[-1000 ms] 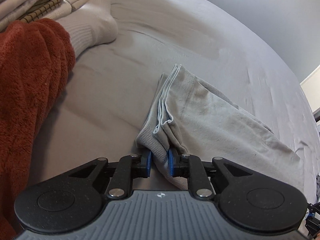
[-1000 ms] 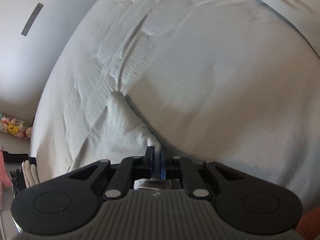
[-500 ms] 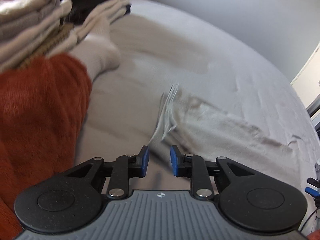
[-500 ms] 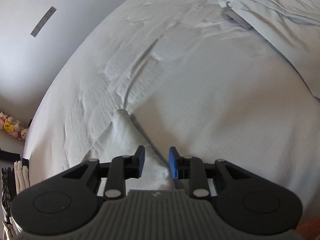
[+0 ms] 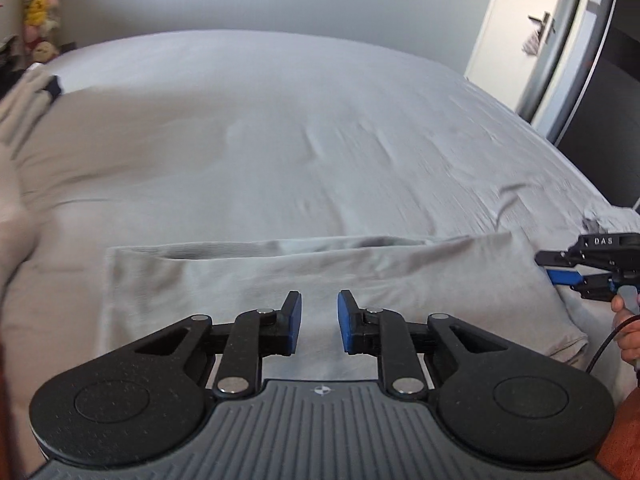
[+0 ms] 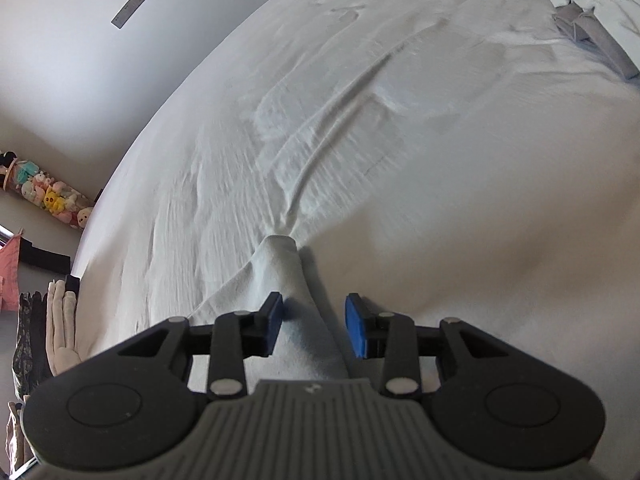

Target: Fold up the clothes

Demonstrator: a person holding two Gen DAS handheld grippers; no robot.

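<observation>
A light grey folded garment lies flat as a long strip across the grey bed sheet. My left gripper hovers over the strip's near edge; its jaws are closing, with a gap between them and no cloth pinched. At the garment's right end a hand holds my right gripper. In the right wrist view the right gripper is open. The garment's narrow end lies loose under and between its blue pads, which do not press it.
Beige folded clothes sit at the left edge and a rust-coloured blanket at the bottom right corner. A door stands behind the bed. A crumpled grey cloth lies far up the sheet; hanging clothes and plush toys are beside the bed.
Both grippers let go of the garment, which now lies flat. The left gripper swung away from the clothes pile and rolled, now facing across the strip. The right gripper opened.
</observation>
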